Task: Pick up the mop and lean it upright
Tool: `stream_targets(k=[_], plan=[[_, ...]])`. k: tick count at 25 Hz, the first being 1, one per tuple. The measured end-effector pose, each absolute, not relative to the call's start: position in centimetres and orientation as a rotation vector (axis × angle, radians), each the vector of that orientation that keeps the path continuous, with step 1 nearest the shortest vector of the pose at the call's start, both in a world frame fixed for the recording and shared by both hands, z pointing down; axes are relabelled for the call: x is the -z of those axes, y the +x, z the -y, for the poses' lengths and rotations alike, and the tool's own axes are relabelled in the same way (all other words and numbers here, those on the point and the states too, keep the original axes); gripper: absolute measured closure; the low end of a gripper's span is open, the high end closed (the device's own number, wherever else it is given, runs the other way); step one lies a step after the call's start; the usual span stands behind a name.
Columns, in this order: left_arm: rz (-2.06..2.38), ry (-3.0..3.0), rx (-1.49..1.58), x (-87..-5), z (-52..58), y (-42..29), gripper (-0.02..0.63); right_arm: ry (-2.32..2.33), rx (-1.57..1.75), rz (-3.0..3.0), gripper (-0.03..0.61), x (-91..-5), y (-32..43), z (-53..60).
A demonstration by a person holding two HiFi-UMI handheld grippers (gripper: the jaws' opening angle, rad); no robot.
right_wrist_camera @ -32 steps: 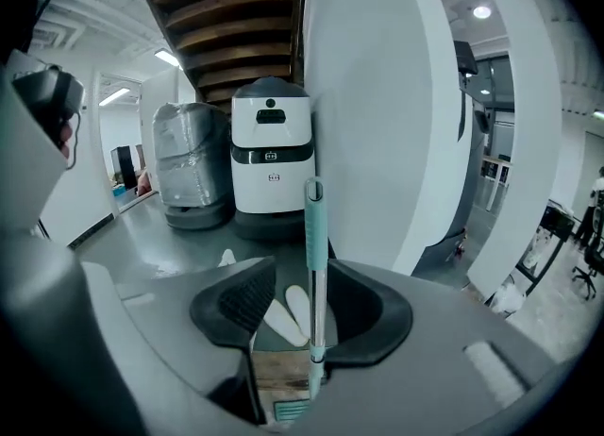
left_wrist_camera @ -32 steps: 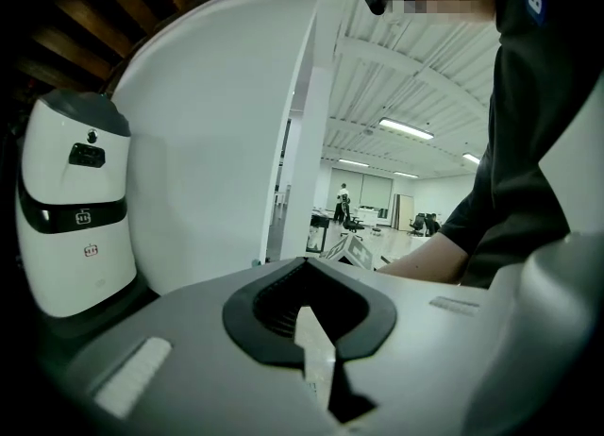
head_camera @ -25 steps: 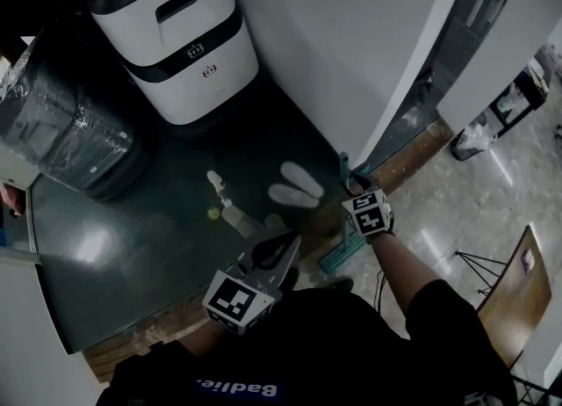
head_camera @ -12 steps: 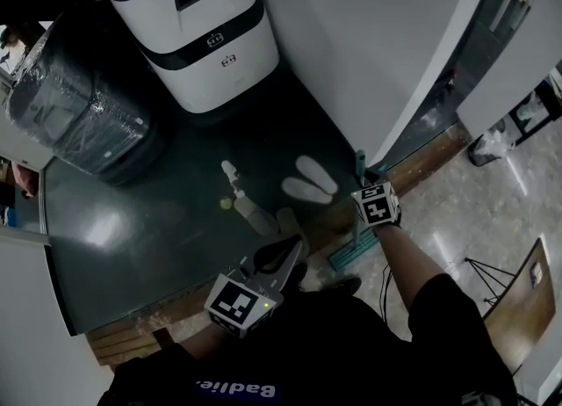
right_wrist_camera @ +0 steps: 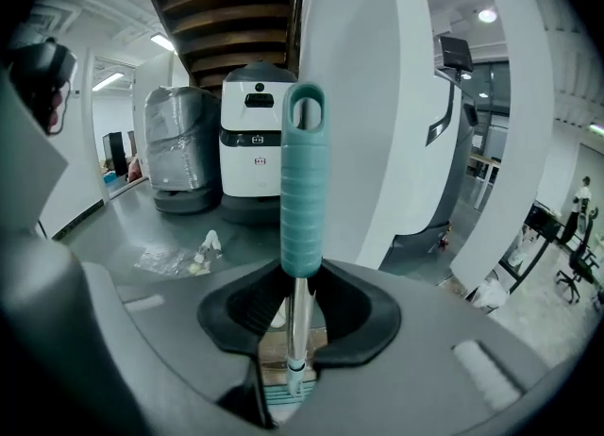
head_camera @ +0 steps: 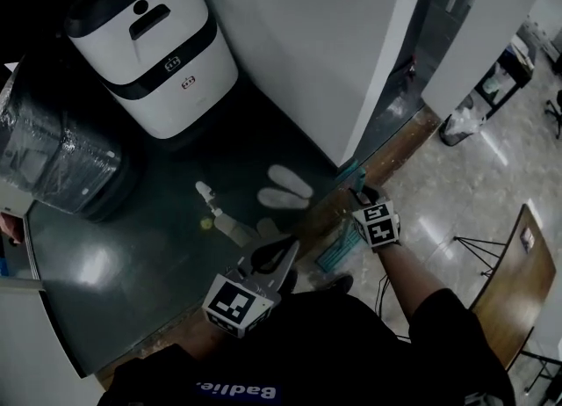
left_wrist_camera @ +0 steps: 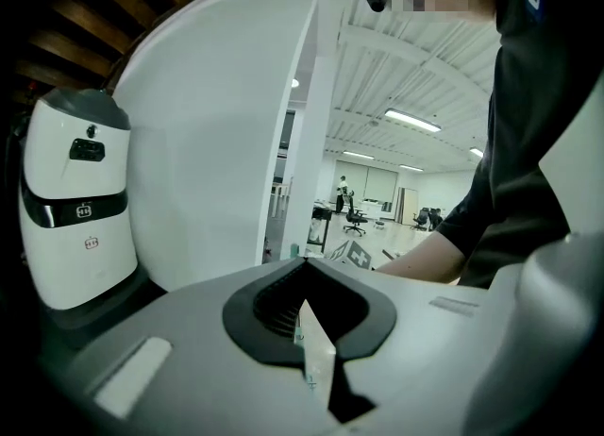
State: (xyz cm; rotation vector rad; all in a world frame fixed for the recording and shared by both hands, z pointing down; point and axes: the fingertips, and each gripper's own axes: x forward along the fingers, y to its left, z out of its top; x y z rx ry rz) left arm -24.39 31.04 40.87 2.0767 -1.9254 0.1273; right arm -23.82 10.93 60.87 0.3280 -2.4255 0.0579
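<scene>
The mop (right_wrist_camera: 302, 189) stands nearly upright. Its teal ribbed grip rises above the right gripper (head_camera: 361, 193), whose jaws have just been closing and now clamp the bare metal shaft (right_wrist_camera: 295, 326) just below that grip. The teal striped mop head (head_camera: 337, 253) rests low at the wooden strip (head_camera: 391, 156) that divides the dark floor (head_camera: 132, 246) from the pale glossy tiles (head_camera: 457, 193) on the right. Just beyond the handle stands the corner of a broad white wall (head_camera: 299, 44). To the mop's left, on the dark floor, lie two white oval pads (head_camera: 285, 186), then a small white spray bottle (head_camera: 205, 193) on its side with crumpled clear plastic (right_wrist_camera: 160, 257) beside it. Farther left stand a white-and-black machine (head_camera: 149, 44) and a bulky unit wrapped in plastic film (head_camera: 53, 145). The left gripper (head_camera: 287, 249) hangs nearer, left of the mop head and apart from it, its jaws drawn together at the tips with nothing between them. A wooden chair (head_camera: 514, 286) stands at the near right.
</scene>
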Motion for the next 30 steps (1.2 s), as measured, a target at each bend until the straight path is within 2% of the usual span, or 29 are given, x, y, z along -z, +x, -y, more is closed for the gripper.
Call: stream_targets(k=[15,30], plan=[[1.593,2.387,-0.177,-40.4,-22.8,-17.6,0.598,0.702,-0.218,2.477,0.472,-57.6,-9.1,-9.1],[1.343,2.572,-0.218,-38.8,-16.5,-8.5,0.600,1.071,-0.177,2.597,0.474,-45.8,1.9,-8.0]])
